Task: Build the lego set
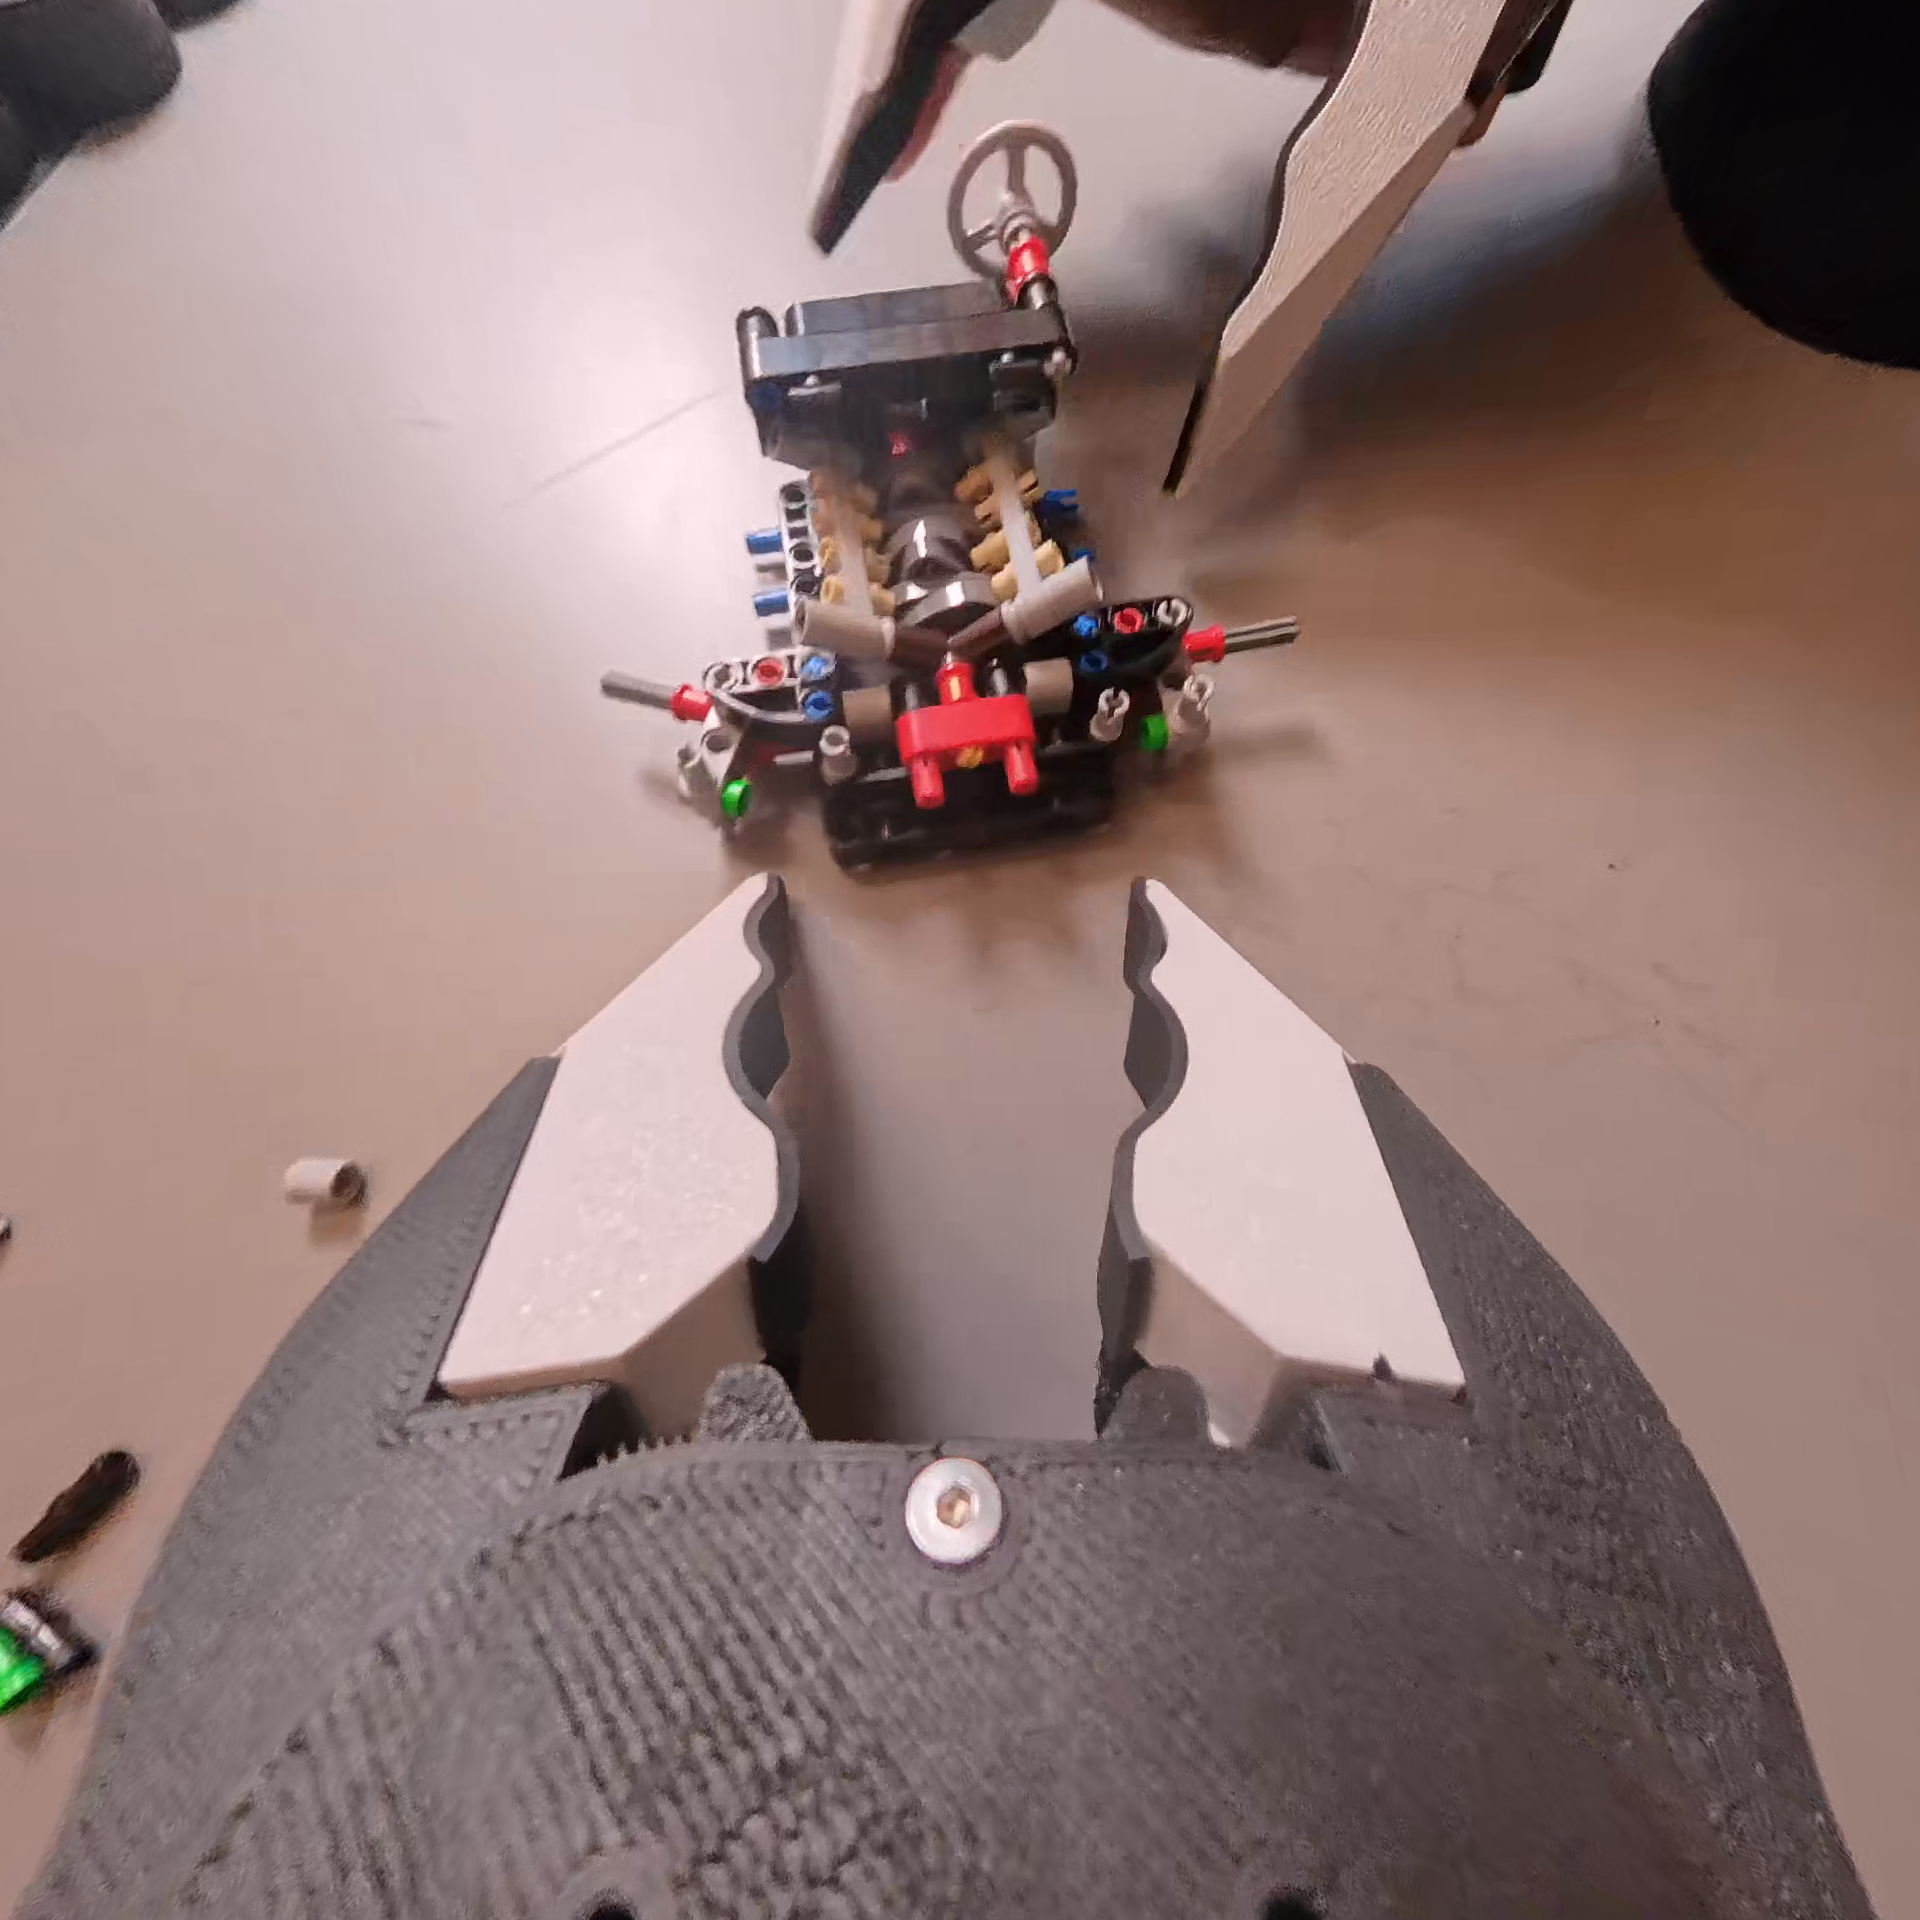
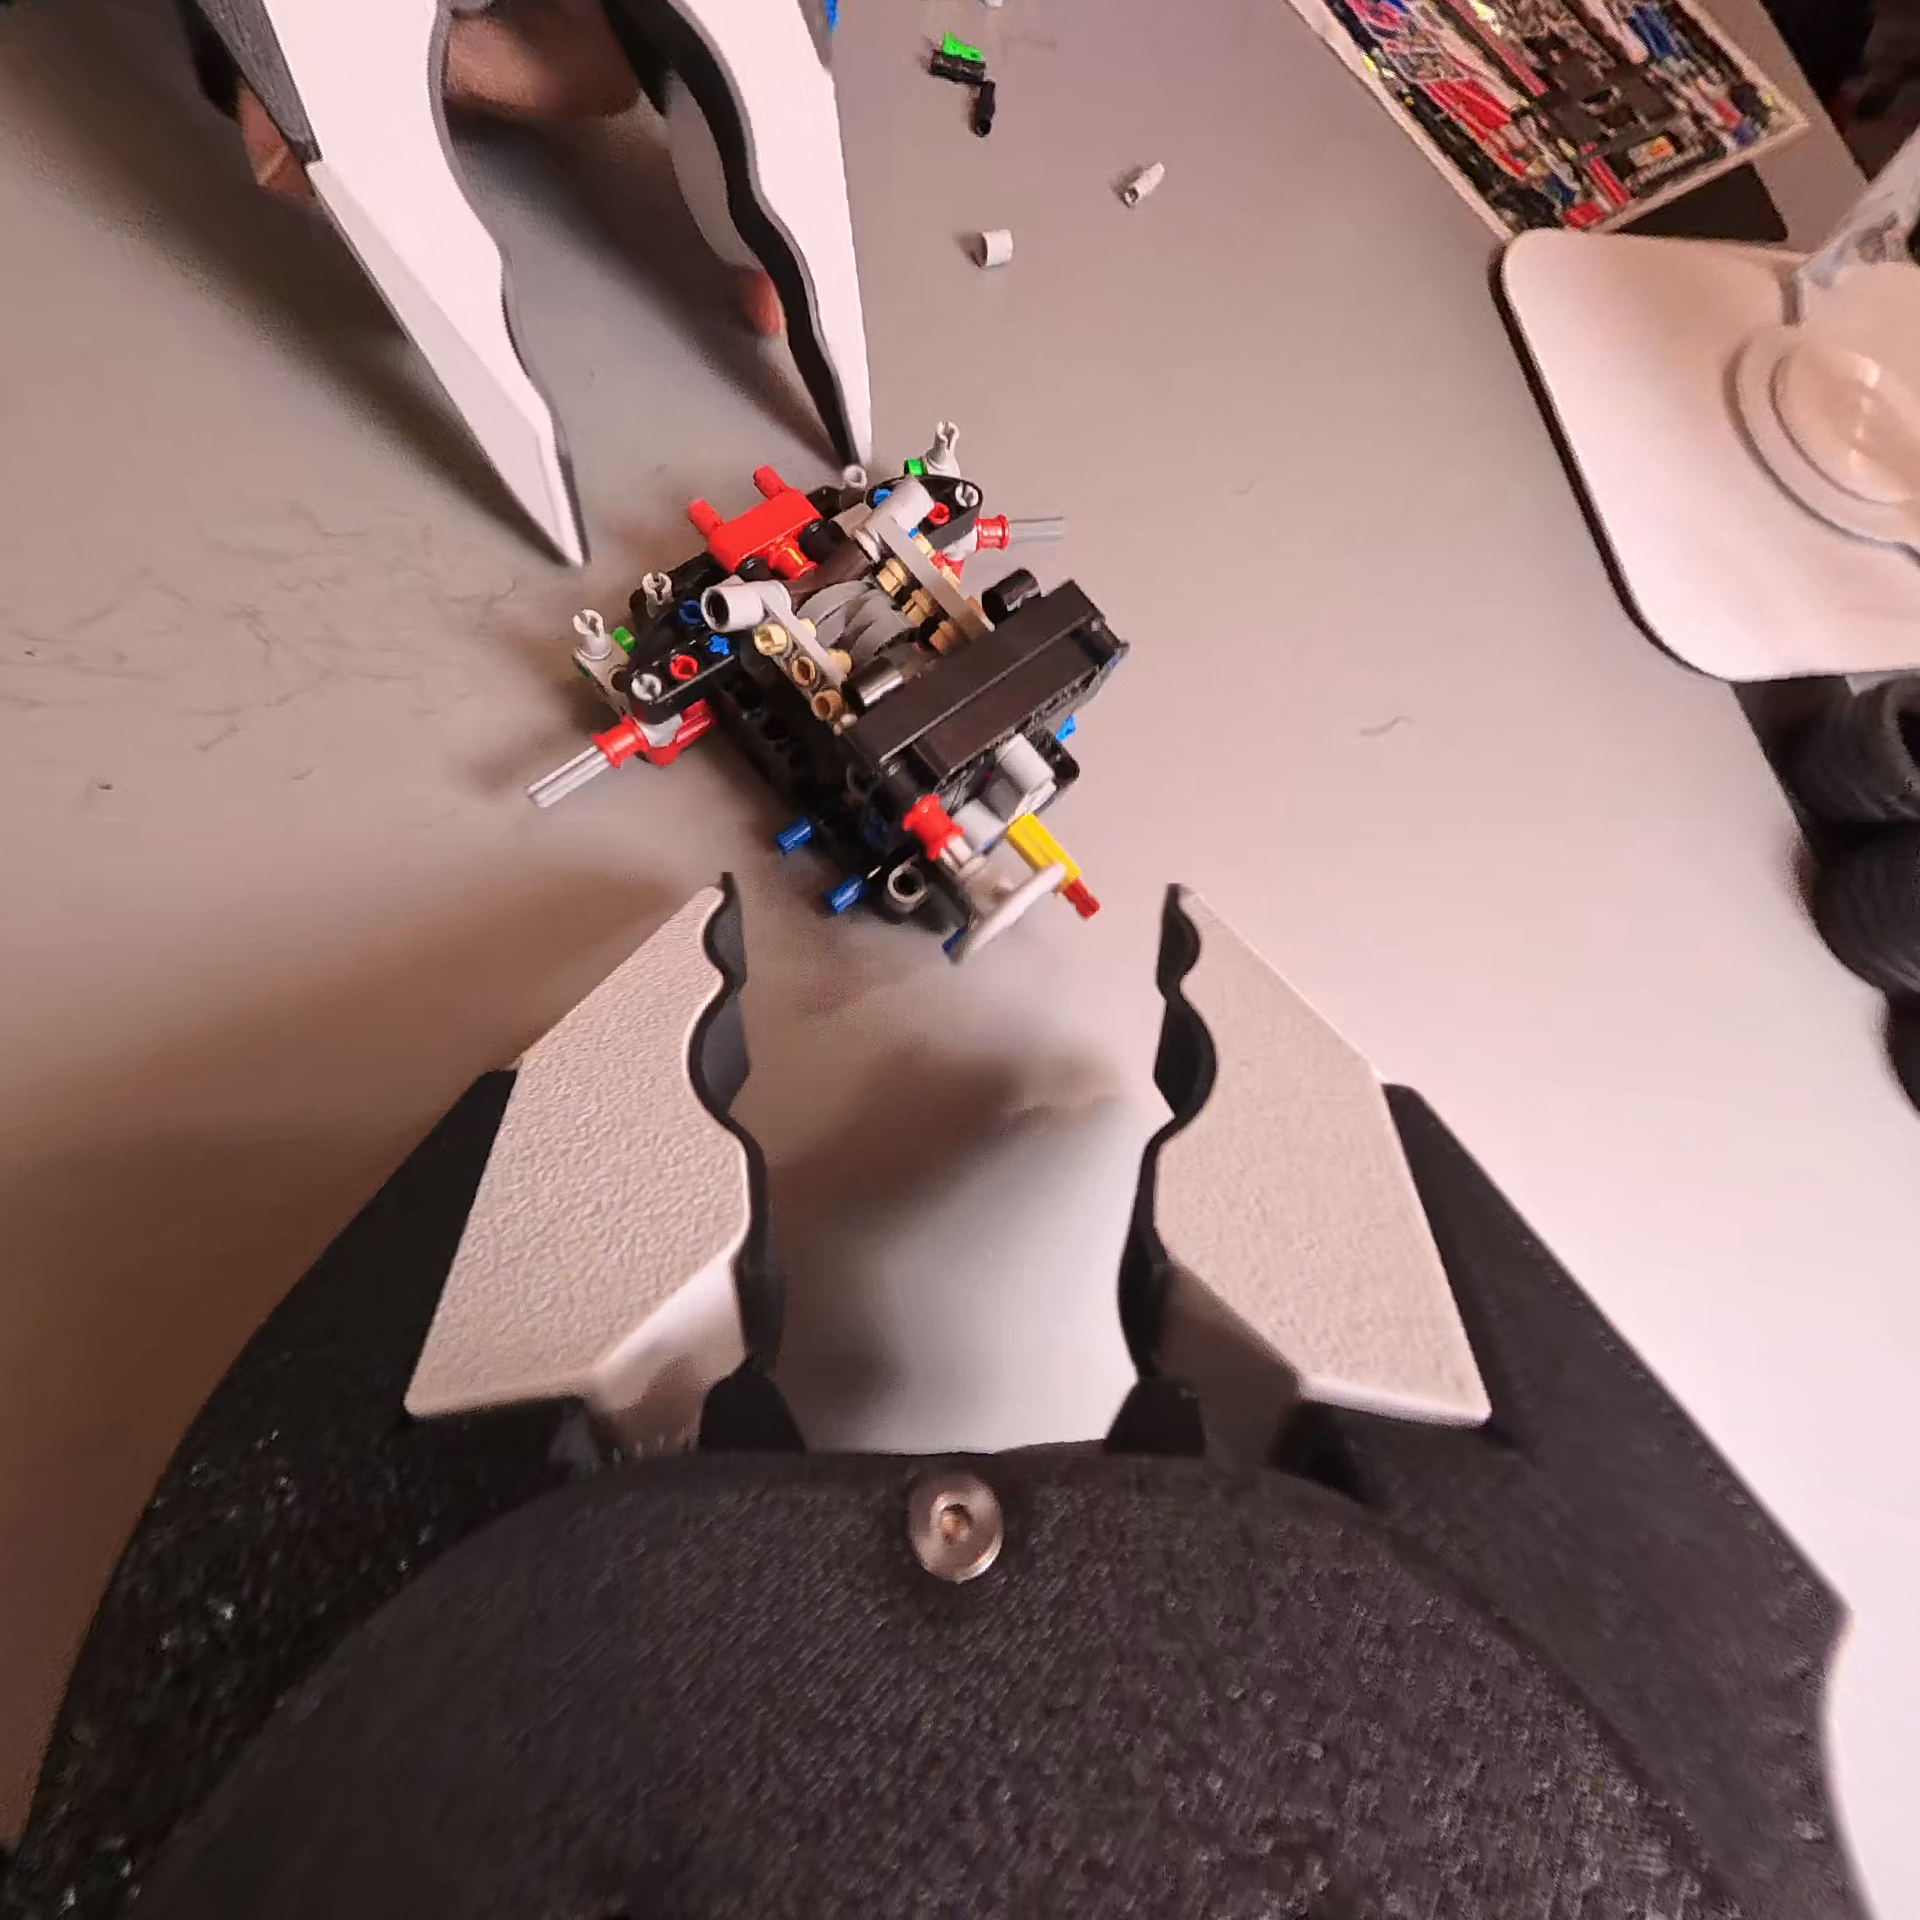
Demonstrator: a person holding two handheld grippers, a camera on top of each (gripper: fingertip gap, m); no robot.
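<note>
Between the two grippers, on the grey worktop [image 1: 312, 520], sits the half-built lego model [image 1: 935, 582], black frame with red, blue and tan bits, a grey steering wheel [image 1: 1013, 192] sticking up at its far end. Left gripper [image 1: 956, 894] has its fingers spread wide, nothing between them, tips just short of the model's red front block [image 1: 964, 727]. Right gripper [image 2: 951, 899] comes from the other end, fingers parted too and empty, close to the wheel end.

Risk, as I read it: those thin axles [image 2: 566, 777] poking out sideways could be knocked loose if either gripper closes off-centre, and a squeeze from both ends might shove the model across the smooth top or pop the wheel off its stalk. Loose pieces lie scattered: a small grey sleeve [image 1: 325, 1182], some green and black bits [image 2: 961, 62].

Containers: a parts tray [image 2: 1558, 104] at the right wrist view's far corner looks packed with mixed coloured pieces. A white plate-like thing [image 2: 1662, 436] beside it, contents unclear.
</note>
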